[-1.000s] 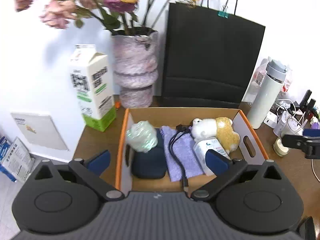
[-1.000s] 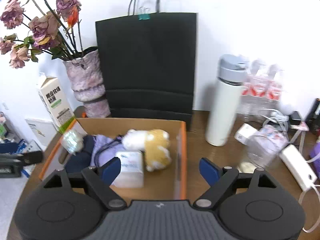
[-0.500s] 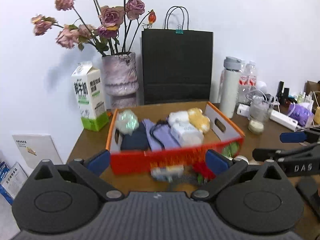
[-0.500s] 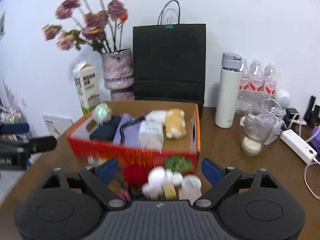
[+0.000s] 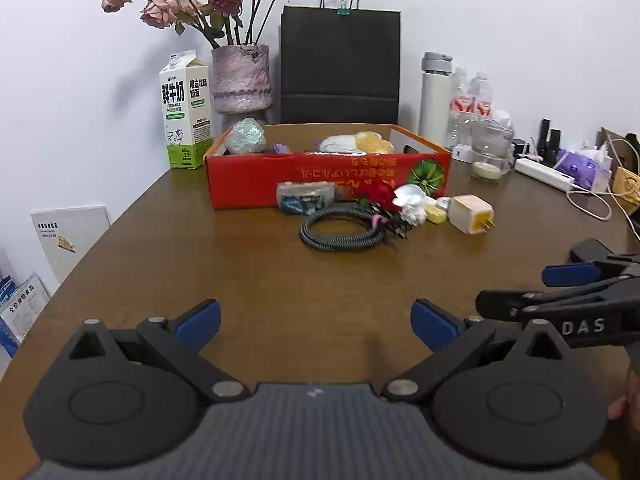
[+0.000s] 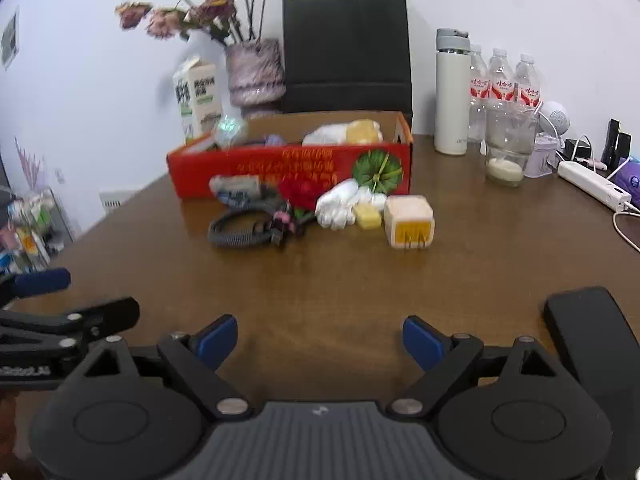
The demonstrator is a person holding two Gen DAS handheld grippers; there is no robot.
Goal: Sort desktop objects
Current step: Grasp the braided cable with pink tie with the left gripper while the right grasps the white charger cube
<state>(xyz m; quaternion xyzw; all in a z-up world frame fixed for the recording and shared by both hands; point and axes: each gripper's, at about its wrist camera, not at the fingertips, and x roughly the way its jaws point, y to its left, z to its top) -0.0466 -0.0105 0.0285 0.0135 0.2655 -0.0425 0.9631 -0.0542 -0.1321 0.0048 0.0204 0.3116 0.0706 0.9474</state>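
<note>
A red cardboard box stands mid-table with a plush toy, a shiny ball and cloth inside. In front of it lie a coiled braided cable, a small packet, a red item, a white crumpled thing, a yellow block and a cream wall charger. My left gripper hovers open over bare table near the front edge. My right gripper is open too, empty, well short of the pile.
Along the back wall stand a milk carton, a vase of dried roses, a black paper bag, a white flask, water bottles and a glass jar. A power strip and cables lie at the right. A black pad lies near the right gripper.
Both grippers have pulled back from over the box and dropped low toward the table's front. The loose pile in front of the box has come into view.
</note>
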